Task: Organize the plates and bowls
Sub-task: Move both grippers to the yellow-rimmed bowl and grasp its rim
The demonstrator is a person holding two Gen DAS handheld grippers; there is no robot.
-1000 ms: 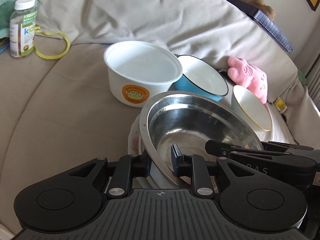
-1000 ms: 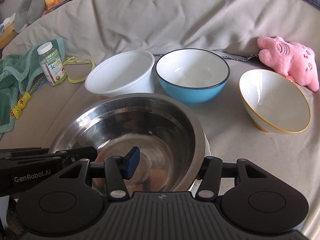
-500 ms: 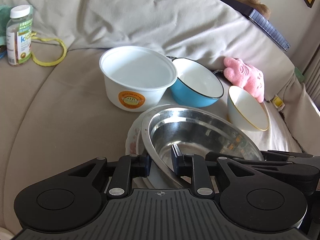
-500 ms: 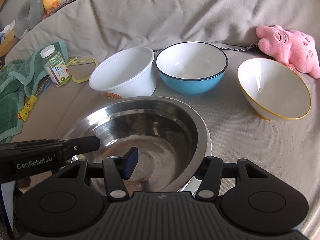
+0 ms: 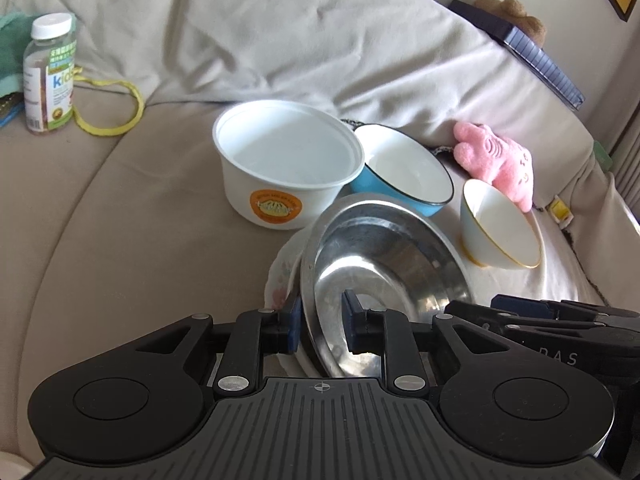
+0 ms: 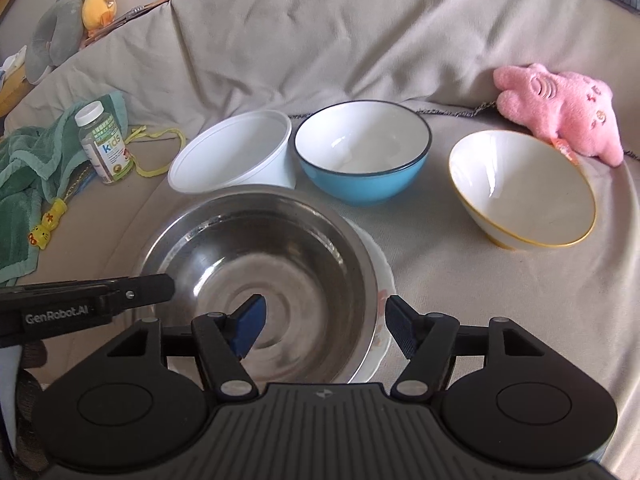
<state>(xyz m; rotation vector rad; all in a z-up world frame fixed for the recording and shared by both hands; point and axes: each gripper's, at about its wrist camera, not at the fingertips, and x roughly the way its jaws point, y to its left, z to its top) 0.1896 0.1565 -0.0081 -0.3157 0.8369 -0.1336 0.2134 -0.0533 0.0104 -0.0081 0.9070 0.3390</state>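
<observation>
A stainless-steel bowl [image 6: 256,276] sits on a white floral plate [image 6: 382,280] on a beige sofa cushion [image 5: 120,220], in front of a row of three more bowls: a white plastic tub [image 6: 236,156], a blue enamel bowl [image 6: 362,152] and a gold-rimmed white bowl [image 6: 524,188] that leans against the cushion near a pink plush toy [image 6: 560,108]. The left tongs [image 5: 320,320] are narrow and straddle the steel bowl's near-left rim, one pad inside and one outside; whether they actually press it I cannot quite tell, though it looks like a pinch. The right tongs [image 6: 324,320] are opening, their pads clear of the right rim, which still lies between them. The steel bowl is probably light, stiff and slick, so a grip on its thin rolled rim could slip or let it swing; a pinch on opposite sides would steady it. The plate beneath and the two ceramic-looking bowls likely chip easily and want a gentle set-down, rim held square. The plastic tub should flex if squeezed hard.
</observation>
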